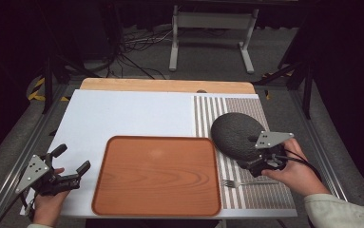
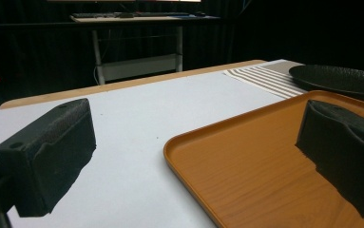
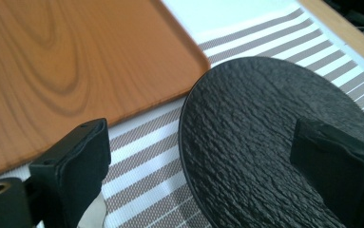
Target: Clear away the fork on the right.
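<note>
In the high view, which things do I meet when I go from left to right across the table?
left gripper → wooden tray → fork → right gripper

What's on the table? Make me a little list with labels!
tray: wooden tray, nothing on it
plate: black plate on the striped mat, right of the tray
fork: fork on the mat, near the plate
left gripper: left gripper open, beside the tray
right gripper: right gripper open, jaws straddling the plate's edge
</note>
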The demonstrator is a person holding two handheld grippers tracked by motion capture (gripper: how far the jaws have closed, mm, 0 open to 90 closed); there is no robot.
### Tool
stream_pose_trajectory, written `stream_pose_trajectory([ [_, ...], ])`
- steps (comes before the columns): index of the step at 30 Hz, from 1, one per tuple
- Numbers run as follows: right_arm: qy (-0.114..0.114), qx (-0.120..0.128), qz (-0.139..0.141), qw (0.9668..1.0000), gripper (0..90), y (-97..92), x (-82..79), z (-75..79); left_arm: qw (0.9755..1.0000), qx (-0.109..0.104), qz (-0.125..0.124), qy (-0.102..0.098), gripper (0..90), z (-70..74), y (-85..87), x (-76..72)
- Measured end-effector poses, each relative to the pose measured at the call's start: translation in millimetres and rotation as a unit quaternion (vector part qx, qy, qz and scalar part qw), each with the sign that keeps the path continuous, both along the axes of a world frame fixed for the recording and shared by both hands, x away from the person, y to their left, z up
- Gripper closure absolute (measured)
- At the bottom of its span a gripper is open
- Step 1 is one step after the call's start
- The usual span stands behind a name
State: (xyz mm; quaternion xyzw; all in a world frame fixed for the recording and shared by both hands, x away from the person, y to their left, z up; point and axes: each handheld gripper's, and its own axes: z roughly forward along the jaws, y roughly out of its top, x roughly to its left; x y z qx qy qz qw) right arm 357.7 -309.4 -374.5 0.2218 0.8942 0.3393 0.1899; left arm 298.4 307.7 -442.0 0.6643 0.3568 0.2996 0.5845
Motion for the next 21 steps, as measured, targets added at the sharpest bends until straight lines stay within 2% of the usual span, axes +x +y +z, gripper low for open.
stream_pose_trajectory([
  [4, 0.012, -0.018, 0.009, 0.9997, 7.1, 2.4, 0.5, -0.9, 1.0000, 0.000, 0.000, 0.001, 0.1, -0.1, 0.2, 0.1],
  [9, 0.038, -0.054, 0.024, 0.9975, 7.3, 6.0, 1.5, -2.1, 1.0000, 0.000, 0.000, -0.001, 0.2, 0.3, 0.2, -0.2],
  [13, 0.054, -0.080, 0.036, 0.9947, 10.0, 7.3, 2.0, -2.2, 1.0000, 0.001, 0.001, -0.001, 0.2, 0.4, -0.1, -0.4],
  [21, 0.076, -0.113, 0.048, 0.9895, 10.6, 7.6, 1.9, -4.0, 1.0000, 0.001, 0.001, -0.001, 0.1, 0.5, 0.0, -0.3],
])
